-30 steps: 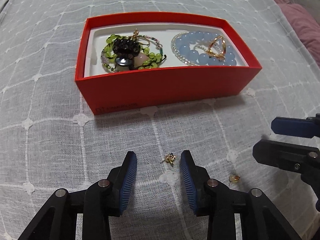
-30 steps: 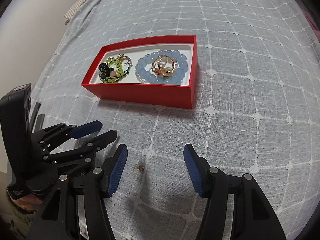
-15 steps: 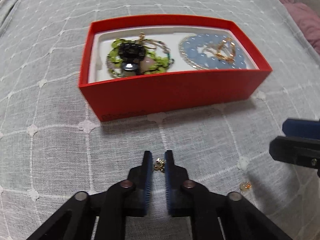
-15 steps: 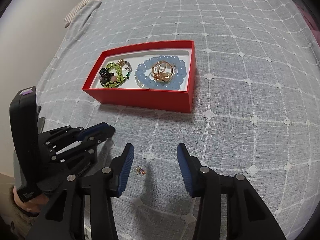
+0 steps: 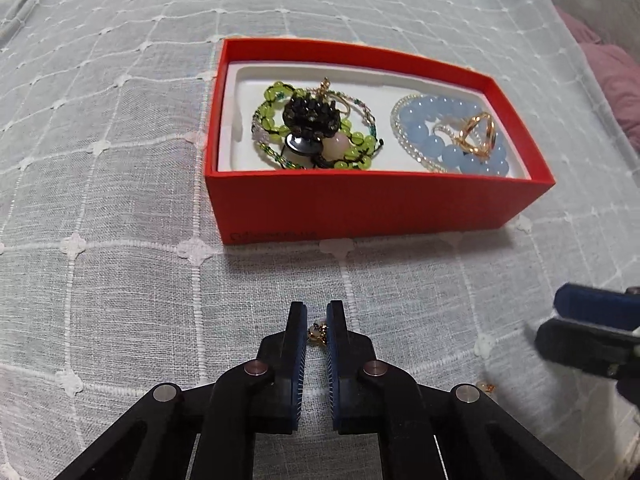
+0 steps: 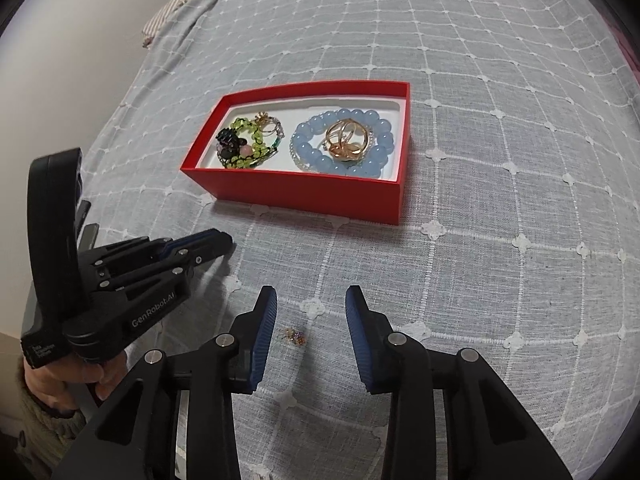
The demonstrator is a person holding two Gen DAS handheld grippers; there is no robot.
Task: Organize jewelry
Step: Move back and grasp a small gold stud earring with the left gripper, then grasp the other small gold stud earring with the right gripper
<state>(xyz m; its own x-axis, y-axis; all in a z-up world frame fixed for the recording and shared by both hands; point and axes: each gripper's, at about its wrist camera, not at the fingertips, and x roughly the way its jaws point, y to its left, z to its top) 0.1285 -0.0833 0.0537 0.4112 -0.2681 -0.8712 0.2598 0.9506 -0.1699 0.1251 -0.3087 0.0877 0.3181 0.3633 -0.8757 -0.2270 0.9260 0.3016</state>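
Observation:
A red box (image 5: 360,204) (image 6: 308,192) with a white liner holds a green bead bracelet (image 5: 276,120) with dark pieces on the left and a blue bead bracelet (image 5: 444,144) with gold rings (image 6: 346,140) on the right. My left gripper (image 5: 317,320) is shut on a small gold earring (image 5: 317,331), lifted above the cloth in front of the box. My right gripper (image 6: 311,308) is open over a second small gold earring (image 6: 295,336) that lies on the cloth between its fingers; this earring also shows in the left wrist view (image 5: 486,387).
A grey bedspread (image 6: 500,240) with a white grid pattern covers the surface. A pink cloth (image 5: 612,84) lies at the far right. A striped pillow edge (image 6: 180,4) is at the back left. The left gripper body (image 6: 120,280) is left of my right gripper.
My left gripper closed on the earring and lifted it, moving toward the box. My right gripper narrowed a little and came down closer around the second earring.

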